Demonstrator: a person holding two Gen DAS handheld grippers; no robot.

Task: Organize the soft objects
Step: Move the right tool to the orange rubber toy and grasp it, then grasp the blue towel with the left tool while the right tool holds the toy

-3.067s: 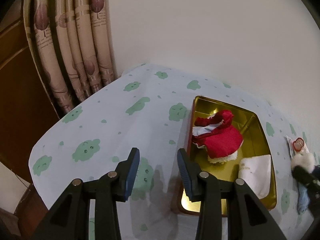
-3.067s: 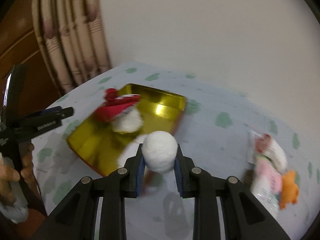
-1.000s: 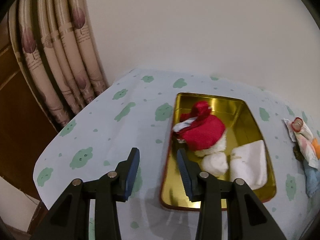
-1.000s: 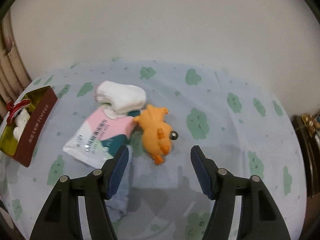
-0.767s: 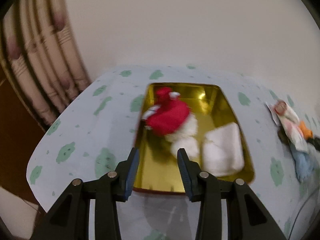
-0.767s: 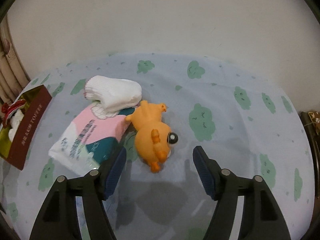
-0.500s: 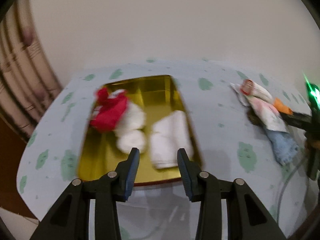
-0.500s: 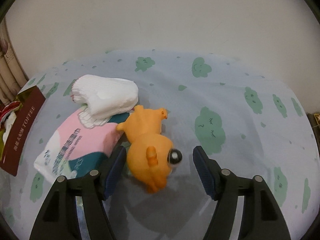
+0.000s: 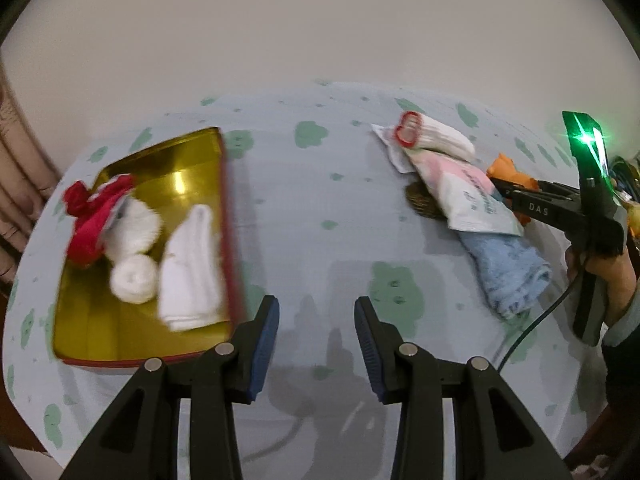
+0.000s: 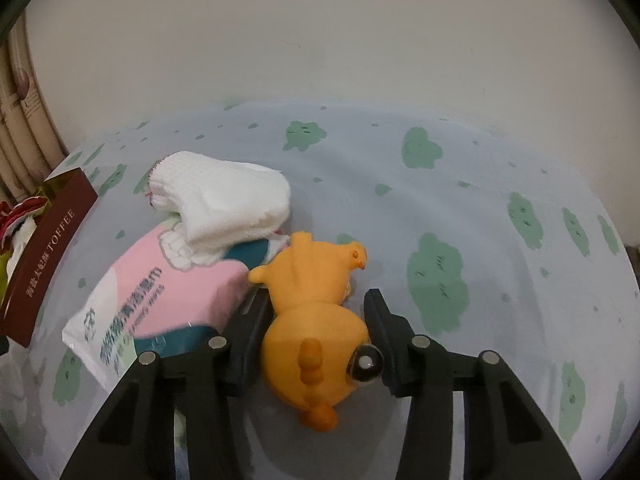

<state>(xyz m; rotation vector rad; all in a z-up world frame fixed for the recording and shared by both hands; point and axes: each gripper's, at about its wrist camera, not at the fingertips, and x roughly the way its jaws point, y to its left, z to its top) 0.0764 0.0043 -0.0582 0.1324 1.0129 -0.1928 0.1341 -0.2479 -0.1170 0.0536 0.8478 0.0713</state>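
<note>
The gold tin and the red and white soft things in it smear with motion blur in the left wrist view; in the right wrist view the left edge cuts the tin off. The orange toy is mostly hidden behind the right gripper. A brown item peeks from under the tissue pack, too covered to name. Whether the jaws touch the orange toy cannot be told.
</note>
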